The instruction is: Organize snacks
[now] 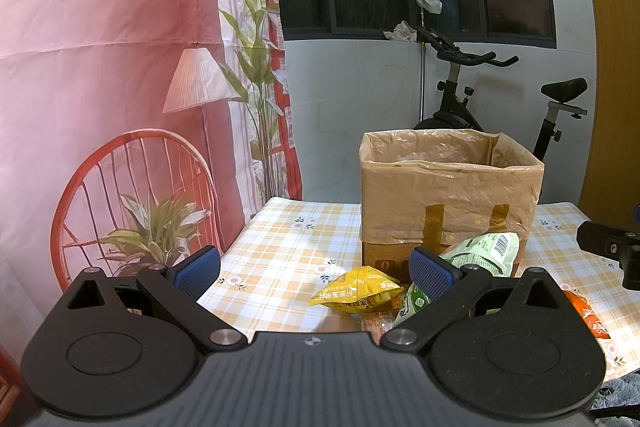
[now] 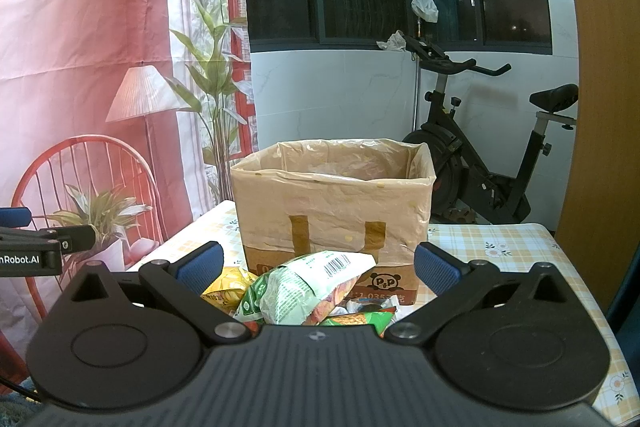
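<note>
Both tongs gaping and empty above the desk; yellow packet just ahead between the left tongs, long axis crosswise, green bag likewise before the right tongs, lined box directly behind the heap.

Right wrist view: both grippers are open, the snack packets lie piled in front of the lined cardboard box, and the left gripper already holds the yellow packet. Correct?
Not quite. The left gripper holds nothing: the left wrist view shows its jaws spread wide, with the yellow packet lying on the tablecloth beyond them. The rest stands: the right gripper is open, and the packets lie before the lined cardboard box.
</note>
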`<control>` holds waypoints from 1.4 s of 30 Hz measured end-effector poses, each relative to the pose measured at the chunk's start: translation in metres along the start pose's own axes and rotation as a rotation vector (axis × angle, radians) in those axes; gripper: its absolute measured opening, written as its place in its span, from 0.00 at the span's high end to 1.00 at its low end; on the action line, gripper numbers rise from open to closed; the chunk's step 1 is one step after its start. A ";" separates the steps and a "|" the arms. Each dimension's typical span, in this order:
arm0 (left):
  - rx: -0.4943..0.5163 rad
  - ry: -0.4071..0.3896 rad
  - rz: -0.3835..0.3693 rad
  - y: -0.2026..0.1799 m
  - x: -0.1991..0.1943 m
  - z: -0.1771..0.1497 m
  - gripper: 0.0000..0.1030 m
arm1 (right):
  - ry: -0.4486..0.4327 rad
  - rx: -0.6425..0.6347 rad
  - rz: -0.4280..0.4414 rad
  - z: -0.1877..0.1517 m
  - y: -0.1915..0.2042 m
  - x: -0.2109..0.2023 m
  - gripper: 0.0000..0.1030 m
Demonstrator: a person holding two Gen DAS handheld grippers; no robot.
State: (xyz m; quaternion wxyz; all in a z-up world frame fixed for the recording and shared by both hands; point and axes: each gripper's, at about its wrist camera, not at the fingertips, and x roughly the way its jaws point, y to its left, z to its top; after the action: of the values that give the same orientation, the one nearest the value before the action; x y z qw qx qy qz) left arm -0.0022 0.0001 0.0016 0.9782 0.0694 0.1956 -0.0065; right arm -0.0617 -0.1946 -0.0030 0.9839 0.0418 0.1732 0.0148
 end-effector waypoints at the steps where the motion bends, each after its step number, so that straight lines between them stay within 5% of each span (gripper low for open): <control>1: 0.001 0.000 0.000 0.000 0.000 0.000 0.01 | 0.000 0.000 0.000 0.000 0.000 0.000 0.00; 26: -0.025 0.021 -0.003 0.004 0.016 0.002 0.01 | 0.007 0.028 0.012 0.006 -0.003 0.003 0.00; 42: -0.021 0.102 -0.031 0.015 0.094 -0.014 0.03 | -0.011 0.048 0.025 -0.003 -0.043 0.060 0.00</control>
State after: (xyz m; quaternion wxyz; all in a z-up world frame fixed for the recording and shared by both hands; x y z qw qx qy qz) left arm 0.0798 0.0183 -0.0448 0.9674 0.0562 0.2464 -0.0162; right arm -0.0057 -0.2343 -0.0301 0.9833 0.0679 0.1674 0.0228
